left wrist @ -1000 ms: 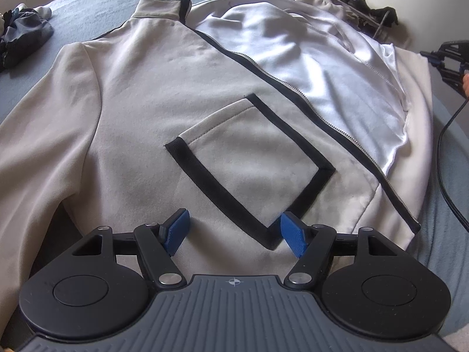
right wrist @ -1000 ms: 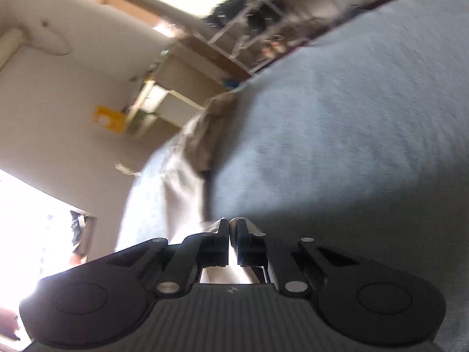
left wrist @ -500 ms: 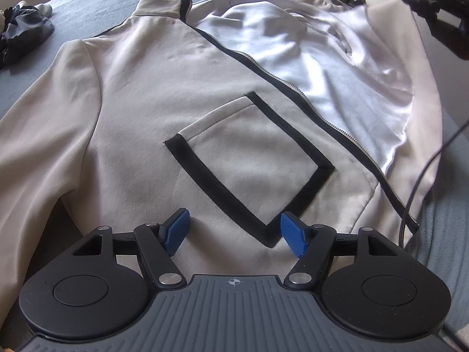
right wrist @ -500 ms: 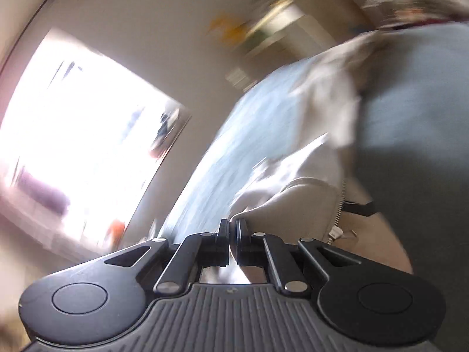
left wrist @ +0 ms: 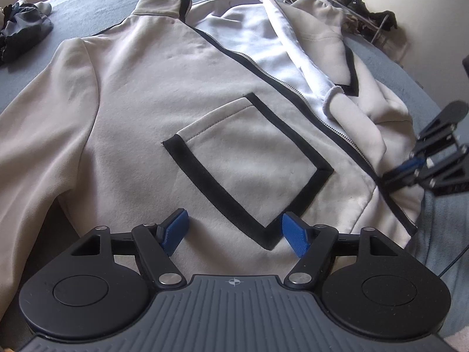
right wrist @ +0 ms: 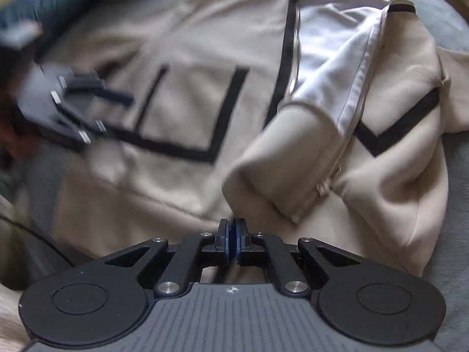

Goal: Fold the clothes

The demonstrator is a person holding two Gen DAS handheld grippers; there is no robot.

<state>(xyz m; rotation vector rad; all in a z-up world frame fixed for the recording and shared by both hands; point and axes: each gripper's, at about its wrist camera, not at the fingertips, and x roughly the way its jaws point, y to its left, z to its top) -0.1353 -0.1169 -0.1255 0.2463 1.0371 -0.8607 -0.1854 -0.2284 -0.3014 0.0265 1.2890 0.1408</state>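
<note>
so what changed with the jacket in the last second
The right gripper, shut on the jacket's open front panel, swung it from spread out flat up and over toward the zipper, so most of the white lining is now covered. The left gripper stayed open and hovering by the black-trimmed pocket; the rest of the jacket did not shift.
</note>
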